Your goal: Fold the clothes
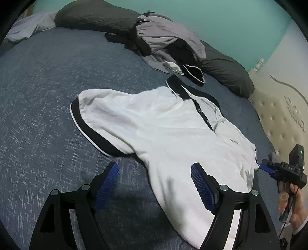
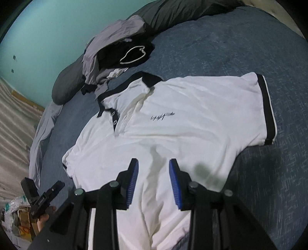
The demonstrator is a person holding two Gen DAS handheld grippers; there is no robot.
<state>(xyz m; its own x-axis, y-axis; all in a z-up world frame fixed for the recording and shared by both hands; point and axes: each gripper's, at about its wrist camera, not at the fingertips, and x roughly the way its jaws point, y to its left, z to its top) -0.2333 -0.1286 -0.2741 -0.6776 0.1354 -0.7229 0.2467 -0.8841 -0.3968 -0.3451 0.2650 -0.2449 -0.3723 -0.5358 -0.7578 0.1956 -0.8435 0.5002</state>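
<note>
Right below me, my left gripper (image 1: pixel 155 184) hangs with its blue pads spread wide and nothing between them; one pad is over the bare bed cover, the other over the lower edge of the white shirt (image 1: pixel 163 125). My right gripper (image 2: pixel 154 182) is over the middle of the shirt's body, its pads parted less than the left ones, with a raised crease of white cloth running up between them, though I cannot tell whether either pad touches the fabric. From the left view that gripper shows at the far right, held in a hand (image 1: pixel 294 207), its blue tips right at the shirt's side edge. The shirt lies front-up and spread flat on the blue bed cover (image 1: pixel 48 96), black collar away from me, two buttons on the black placket, a small dark scribble of a logo (image 2: pixel 162 116) on the chest, and one short sleeve (image 2: pixel 256 107) with a black cuff stretched out to the side. Just beyond the collar a heap of grey and black clothes (image 1: pixel 163 40) sits crumpled, its near edge close to the collar. Behind the heap lie dark pillows (image 1: pixel 96 15) against a teal wall (image 1: pixel 221 23), and a cream tufted headboard (image 1: pixel 279 115) stands at the right.
</note>
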